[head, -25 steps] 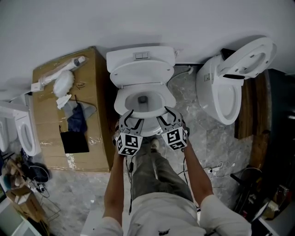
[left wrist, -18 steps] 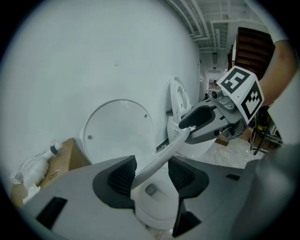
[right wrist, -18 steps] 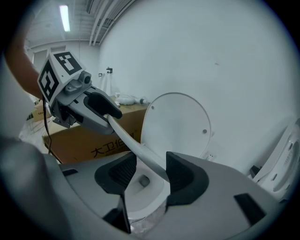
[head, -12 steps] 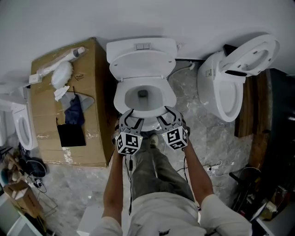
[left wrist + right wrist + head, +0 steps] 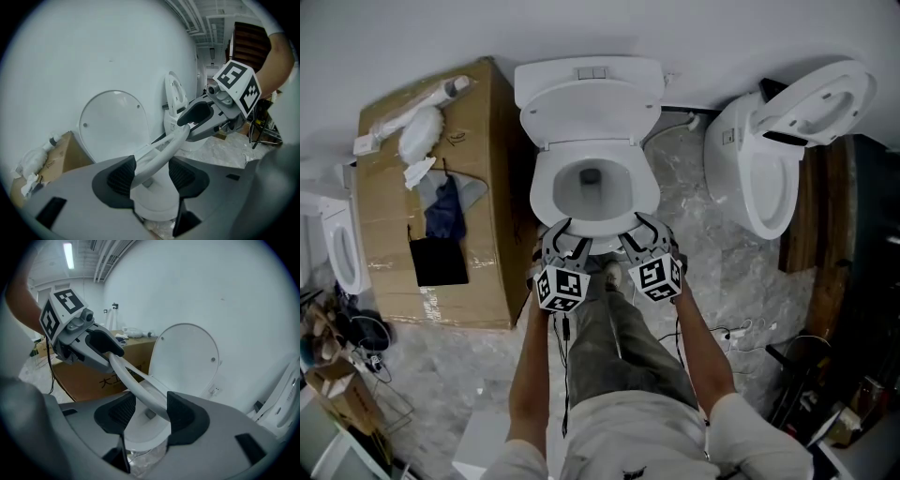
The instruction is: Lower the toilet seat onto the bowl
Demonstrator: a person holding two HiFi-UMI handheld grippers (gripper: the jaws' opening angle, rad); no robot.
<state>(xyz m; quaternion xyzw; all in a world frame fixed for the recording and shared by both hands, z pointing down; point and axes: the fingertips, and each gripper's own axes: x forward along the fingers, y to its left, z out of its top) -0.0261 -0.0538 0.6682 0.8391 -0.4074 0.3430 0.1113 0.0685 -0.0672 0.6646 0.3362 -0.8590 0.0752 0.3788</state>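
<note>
Since a second ago the toilet [image 5: 589,80] and the cardboard box [image 5: 483,169] beside it have slid a little up the head view, while both grippers keep the same spot at the front of the bowl.

Grey marbled floor [image 5: 694,253] spreads under everything, with a white wall behind. The box stands just left of the toilet, carrying a dark cloth [image 5: 442,211], a black flat item [image 5: 439,261] and some white wrapped pieces [image 5: 420,131]. A second toilet [image 5: 750,178] sits to the right with its own lid raised.

On the middle toilet the lid [image 5: 586,111] stands upright against the tank. The toilet seat [image 5: 161,149] is not yet down: both gripper views show its front rim as a white curved bar lifted clear above the bowl [image 5: 591,187].

The left gripper [image 5: 567,236] has its jaws partly apart and clamped across the left part of that front rim. The right gripper [image 5: 639,234] has hold of the right part in the same manner, its jaws closed on the rim at about the same width. The two grippers sit near each other, side by side.
</note>
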